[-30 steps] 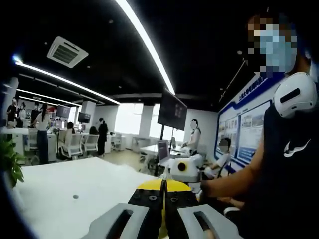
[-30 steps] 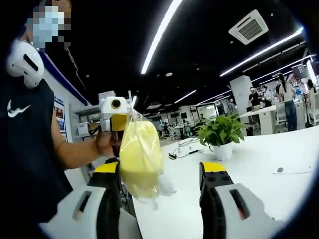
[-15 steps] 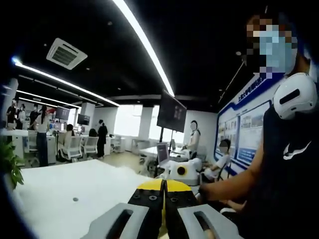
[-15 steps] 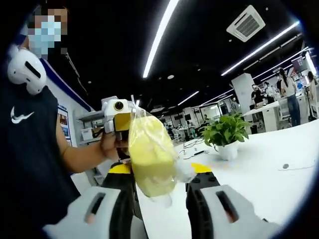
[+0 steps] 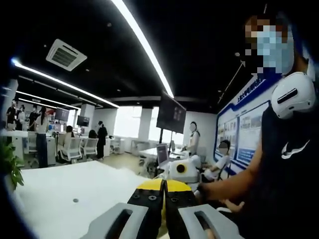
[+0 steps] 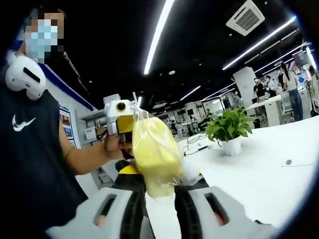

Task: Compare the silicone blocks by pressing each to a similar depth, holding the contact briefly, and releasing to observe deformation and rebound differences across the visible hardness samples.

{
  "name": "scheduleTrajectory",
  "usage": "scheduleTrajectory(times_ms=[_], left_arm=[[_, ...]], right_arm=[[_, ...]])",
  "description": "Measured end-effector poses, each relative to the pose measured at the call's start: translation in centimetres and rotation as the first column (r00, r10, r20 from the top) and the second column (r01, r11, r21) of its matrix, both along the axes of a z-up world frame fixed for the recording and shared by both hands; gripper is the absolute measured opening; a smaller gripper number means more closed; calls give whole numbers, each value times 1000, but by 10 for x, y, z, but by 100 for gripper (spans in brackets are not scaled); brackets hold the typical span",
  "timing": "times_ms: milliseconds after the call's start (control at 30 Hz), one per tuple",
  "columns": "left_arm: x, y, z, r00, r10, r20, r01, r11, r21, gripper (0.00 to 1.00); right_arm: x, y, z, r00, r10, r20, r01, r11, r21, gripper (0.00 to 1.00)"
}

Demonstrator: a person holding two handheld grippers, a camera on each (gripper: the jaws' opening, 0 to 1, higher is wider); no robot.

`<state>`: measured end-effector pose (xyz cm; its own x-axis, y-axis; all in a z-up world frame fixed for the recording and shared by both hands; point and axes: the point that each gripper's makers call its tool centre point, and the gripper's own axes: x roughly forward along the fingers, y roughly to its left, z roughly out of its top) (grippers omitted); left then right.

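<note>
A clear plastic bag holding a yellow silicone block [image 6: 154,149] hangs in the air in the right gripper view. My left gripper [image 6: 124,124] pinches the bag's top, and in its own view the left gripper [image 5: 163,186] shows yellow-tipped jaws pressed together on a thin edge of the bag. My right gripper [image 6: 160,177] is shut on the bagged block's lower part, jaws pressing both sides. In the left gripper view, the right gripper [image 5: 180,172] faces the camera just beyond the left jaws.
A white table [image 6: 259,179] stretches out below, with a potted plant [image 6: 230,127] on it. The person holding the grippers stands close, in a dark sleeveless shirt [image 5: 289,169]. A monitor [image 5: 172,112] hangs beyond, and several people stand at desks far off.
The right gripper's jaws have gone from wide open to closed on the bagged yellow block. The left gripper has stayed shut on the bag's top.
</note>
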<state>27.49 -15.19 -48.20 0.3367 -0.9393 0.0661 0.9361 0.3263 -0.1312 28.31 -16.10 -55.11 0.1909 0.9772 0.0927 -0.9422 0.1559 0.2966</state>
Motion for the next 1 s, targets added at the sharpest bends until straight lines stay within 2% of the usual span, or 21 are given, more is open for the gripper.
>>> scheduleTrajectory(times_ms=[100,200,267,467,767,1000], left_arm=[[0,0,-3,1000,2,4,-2,1000,3,0],[2,1,-6,1000,7,7,-7,1000,9,0],[2,1,-8,1000,11,6,-11,1000,13,0],[3,-1,-11,1000,20,13,-21,999,28,0],[4,-1,-15,999,36,36,-37,998,45,0],[4,1,-18,999,36,15,-37,998,47,0]], right_arm=[[1,0,-1,1000,-4,-5,4,1000,-14,11],[-1,0,-6,998,16,-65,-18,999,-32,8],[1,-1,-7,998,3,-55,-5,999,-37,7],[0,-3,-10,993,12,-117,-18,999,-50,4],[0,-4,-14,993,-1,-120,-8,997,-71,3],[-2,-2,-18,991,7,-133,-18,997,-80,4]])
